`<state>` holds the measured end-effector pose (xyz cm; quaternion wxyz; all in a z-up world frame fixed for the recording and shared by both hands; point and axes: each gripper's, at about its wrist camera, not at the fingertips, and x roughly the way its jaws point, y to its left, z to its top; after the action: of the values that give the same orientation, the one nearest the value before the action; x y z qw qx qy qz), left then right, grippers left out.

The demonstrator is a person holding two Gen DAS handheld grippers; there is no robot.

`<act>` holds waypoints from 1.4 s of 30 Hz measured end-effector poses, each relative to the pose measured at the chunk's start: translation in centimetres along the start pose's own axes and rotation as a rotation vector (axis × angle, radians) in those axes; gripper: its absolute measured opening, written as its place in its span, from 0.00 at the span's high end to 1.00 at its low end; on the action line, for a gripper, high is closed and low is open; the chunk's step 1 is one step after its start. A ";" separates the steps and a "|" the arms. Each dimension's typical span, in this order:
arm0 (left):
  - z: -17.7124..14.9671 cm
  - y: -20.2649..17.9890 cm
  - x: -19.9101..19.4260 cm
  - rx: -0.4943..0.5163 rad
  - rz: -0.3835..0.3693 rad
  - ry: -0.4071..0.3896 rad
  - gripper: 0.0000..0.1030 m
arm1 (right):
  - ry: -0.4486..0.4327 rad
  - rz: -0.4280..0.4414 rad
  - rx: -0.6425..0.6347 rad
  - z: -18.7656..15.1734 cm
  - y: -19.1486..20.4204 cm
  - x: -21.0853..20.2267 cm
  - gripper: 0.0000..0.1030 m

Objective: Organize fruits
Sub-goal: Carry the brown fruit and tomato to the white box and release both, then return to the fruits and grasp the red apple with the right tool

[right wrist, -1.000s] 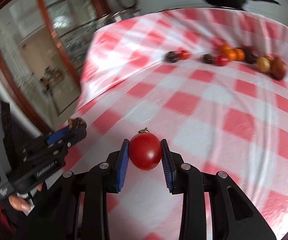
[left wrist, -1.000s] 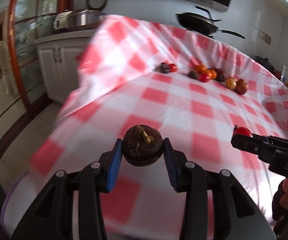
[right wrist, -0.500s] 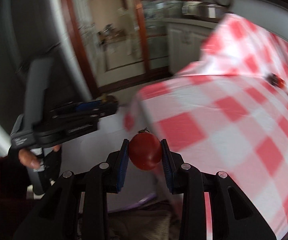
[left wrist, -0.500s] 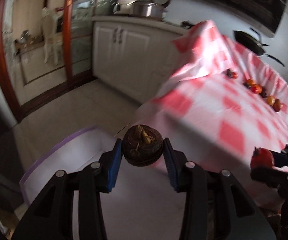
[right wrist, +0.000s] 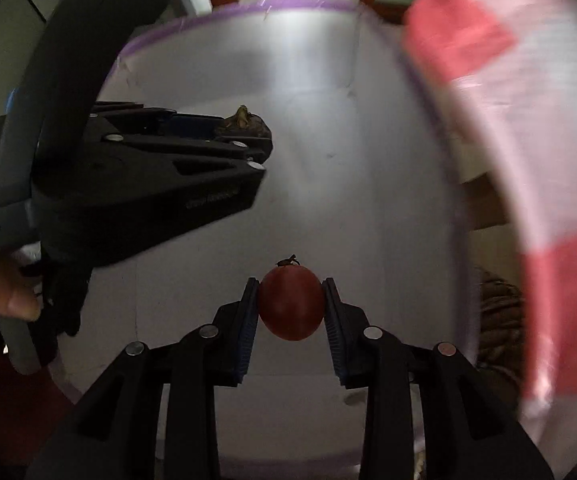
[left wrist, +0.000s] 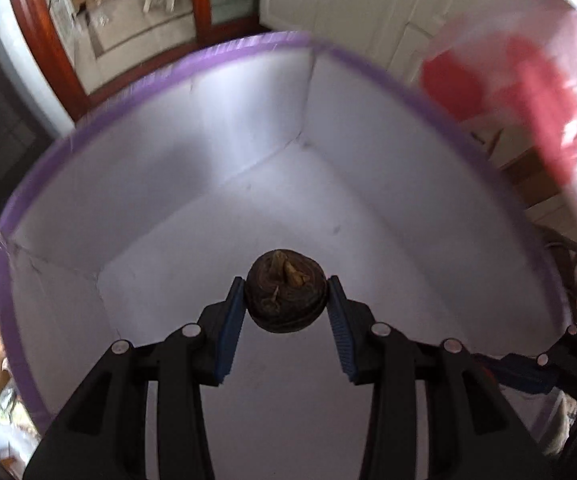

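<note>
Two fruits in hand right now: our left gripper (left wrist: 286, 300) is clamped on a dark wrinkly fruit (left wrist: 286, 298), stem end facing away from the jaws, and our right gripper (right wrist: 290, 306) is pinching a red tomato (right wrist: 291, 304), stalk pointing forward too. Both jaws point down into the white box with the purple rim (left wrist: 160, 68), so its bare floor lies straight ahead of each fruit. From the right wrist view the left gripper sits further in, so we'd guess it drops first, probably
</note>
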<state>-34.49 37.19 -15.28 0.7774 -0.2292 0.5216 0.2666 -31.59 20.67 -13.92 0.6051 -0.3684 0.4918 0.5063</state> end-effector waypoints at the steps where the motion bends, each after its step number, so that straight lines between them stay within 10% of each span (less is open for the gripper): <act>1: 0.0 0.2 0.2 -0.001 0.005 0.006 0.60 | 0.012 -0.001 -0.007 0.1 0.2 0.4 0.68; 9: 0.0 0.0 1.1 -0.053 0.044 0.035 0.52 | 0.149 -0.031 -0.014 -0.2 0.0 3.2 0.63; 12: 0.3 0.5 0.9 -0.077 0.048 0.024 0.35 | 0.126 -0.026 0.020 -0.4 -0.8 2.3 0.40; 18: 0.8 0.8 -1.8 -0.110 0.123 -0.107 0.23 | 0.010 -0.020 -0.005 -1.3 -0.4 -2.0 0.36; 24: 1.7 -2.3 -12.2 -0.021 0.323 -0.559 0.03 | -0.327 0.062 -0.050 -4.8 1.0 -13.7 0.24; 30: 3.0 -10.6 -19.9 0.197 0.275 -0.775 0.01 | -0.751 -0.067 -0.023 -11.2 -1.5 -25.4 0.15; 35: 2.7 -19.4 -23.0 0.379 0.107 -0.813 0.01 | -0.941 -0.310 0.166 -18.6 -7.1 -31.6 0.15; 42: 4.0 -37.1 -19.1 0.676 -0.047 -0.619 0.01 | -1.019 -0.560 0.623 -29.7 -19.8 -35.2 0.15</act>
<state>-13.47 8.45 6.83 0.9336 0.1158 0.3172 0.1195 -18.99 -20.45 11.83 0.9493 -0.0040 0.1529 0.2747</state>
